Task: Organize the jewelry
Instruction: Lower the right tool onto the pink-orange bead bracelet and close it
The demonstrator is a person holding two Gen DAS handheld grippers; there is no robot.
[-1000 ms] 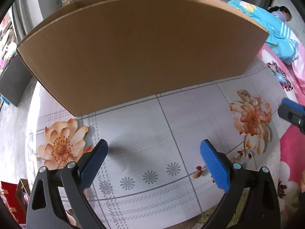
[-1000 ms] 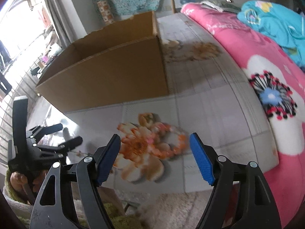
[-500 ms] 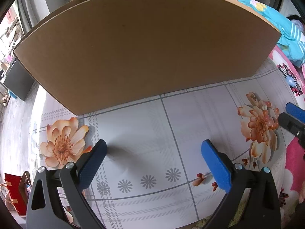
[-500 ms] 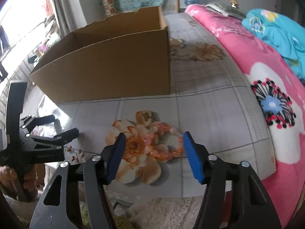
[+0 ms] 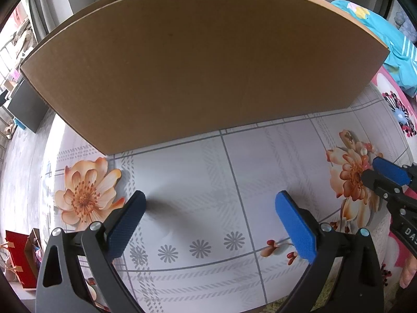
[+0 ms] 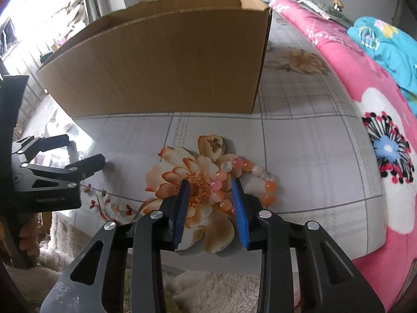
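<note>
A bracelet of pink and orange beads (image 6: pixel 260 173) lies on the flowered tablecloth (image 6: pixel 299 140), partly over a printed orange flower. A small gold butterfly charm (image 6: pixel 215 144) lies just behind it. My right gripper (image 6: pixel 210 187) is low over the bracelet's left part, its blue pads half closed on either side of some beads, not touching them. My left gripper (image 5: pixel 208 200) is open and empty above the cloth, facing the cardboard box (image 5: pixel 198 62). The box also shows in the right wrist view (image 6: pixel 166 70).
A pink flowered blanket (image 6: pixel 365 99) and a turquoise one (image 6: pixel 385 44) lie along the right. The right gripper shows at the left wrist view's right edge (image 5: pixel 391 180). A red gift bag (image 5: pixel 18 258) stands on the floor at the left.
My right gripper has come down and forward over the bracelet and its jaws have narrowed around the beads. My left gripper has barely moved and stays open.
</note>
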